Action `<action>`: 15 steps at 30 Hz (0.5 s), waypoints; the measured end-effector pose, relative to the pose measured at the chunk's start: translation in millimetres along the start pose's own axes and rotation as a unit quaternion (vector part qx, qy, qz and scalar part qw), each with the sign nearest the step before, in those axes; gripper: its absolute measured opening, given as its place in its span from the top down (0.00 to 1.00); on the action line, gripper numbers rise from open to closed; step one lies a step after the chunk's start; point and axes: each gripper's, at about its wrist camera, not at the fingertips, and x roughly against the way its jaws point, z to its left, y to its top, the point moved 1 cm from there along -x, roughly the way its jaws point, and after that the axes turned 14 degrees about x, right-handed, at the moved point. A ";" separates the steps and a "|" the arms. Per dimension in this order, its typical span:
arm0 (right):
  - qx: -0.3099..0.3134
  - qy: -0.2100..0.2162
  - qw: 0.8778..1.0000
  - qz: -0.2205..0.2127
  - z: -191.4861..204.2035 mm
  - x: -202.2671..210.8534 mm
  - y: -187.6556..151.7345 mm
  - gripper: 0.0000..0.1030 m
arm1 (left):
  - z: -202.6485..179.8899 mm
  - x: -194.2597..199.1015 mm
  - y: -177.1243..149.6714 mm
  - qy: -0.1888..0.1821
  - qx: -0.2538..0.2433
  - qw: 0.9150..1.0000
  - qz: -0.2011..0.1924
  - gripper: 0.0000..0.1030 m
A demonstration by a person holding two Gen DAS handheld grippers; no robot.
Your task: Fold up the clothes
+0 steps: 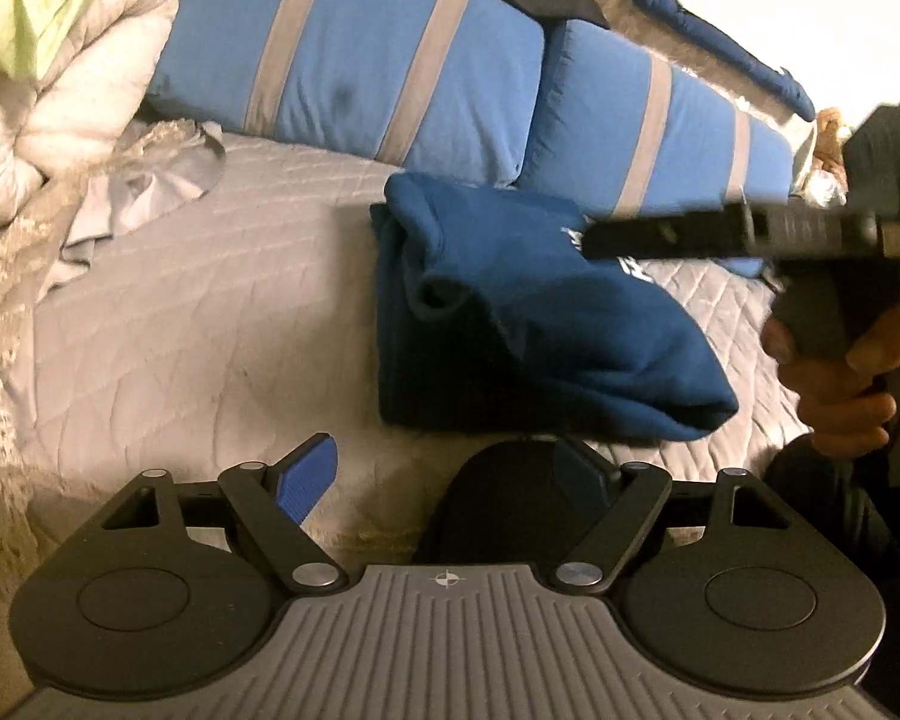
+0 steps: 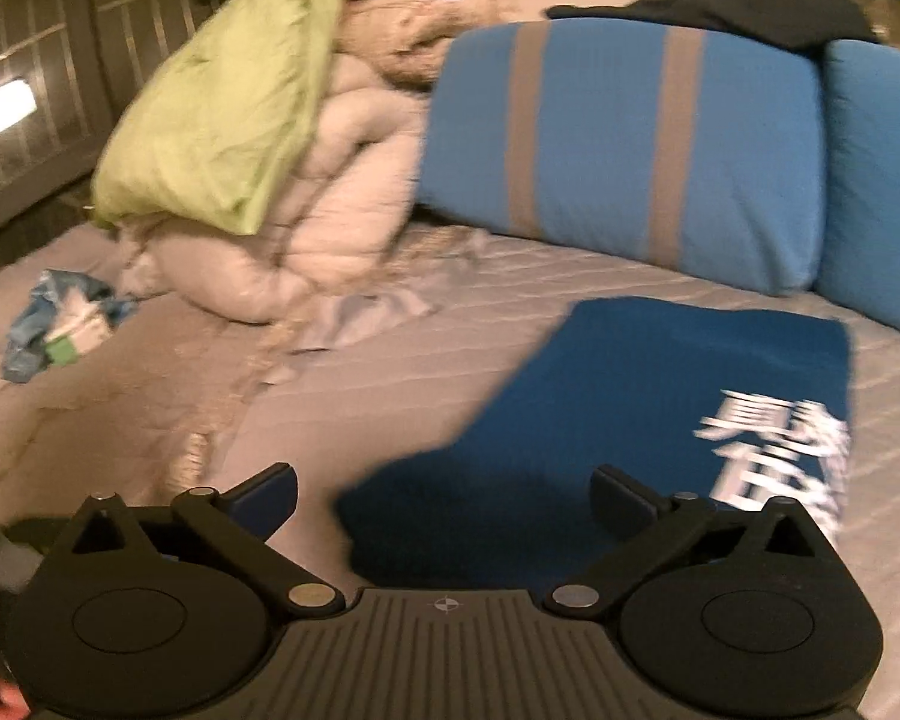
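Garment: we see a dark blue folded garment (image 1: 528, 324) lying on the quilted bedcover (image 1: 210, 276), just ahead of our left gripper (image 1: 450, 474) and a little to its right.
Left gripper: our jaws stand well apart with nothing between them; only the left blue pad (image 1: 306, 480) shows clearly, the right one sits in shadow.
Right gripper: in the right wrist view our right gripper (image 2: 444, 504) is spread wide, its jaws clear of the cloth, with the near end of the garment (image 2: 660, 396) lying ahead between and beyond the fingers.
Print: white characters (image 2: 780, 450) on the garment run off to the right and are smeared by blur; we cannot read them.
Hand: from the left view our right hand (image 1: 840, 384) is cut by the frame edge, the tool it holds blurred.
Beyond: blue striped pillows (image 1: 354, 60) lie past the garment; a beige quilt heap (image 2: 306, 198) under a green cloth (image 2: 222, 102) lies far left, blurred.
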 end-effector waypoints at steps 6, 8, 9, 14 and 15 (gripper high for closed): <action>-0.021 -0.072 0.997 0.032 -41.5 17.8 -29.5 0.00 | -0.3 -0.7 13.5 -0.006 0.006 1.000 -0.012 0.23; -0.035 -0.084 0.995 0.034 -53.5 22.7 -41.6 0.00 | -1.0 -1.7 15.9 -0.009 0.008 1.000 -0.013 0.23; -0.040 -0.089 0.995 0.034 -58.2 24.3 -47.0 0.00 | -1.5 -2.7 17.2 -0.010 0.008 1.000 -0.013 0.23; -0.048 -0.121 0.991 0.030 -71.0 27.8 -64.2 0.00 | -7.4 -8.0 27.2 -0.018 0.001 1.000 -0.017 0.23; -0.050 -0.124 0.991 0.029 -73.4 29.0 -66.6 0.00 | -8.5 -8.7 29.9 -0.020 -0.001 1.000 -0.020 0.23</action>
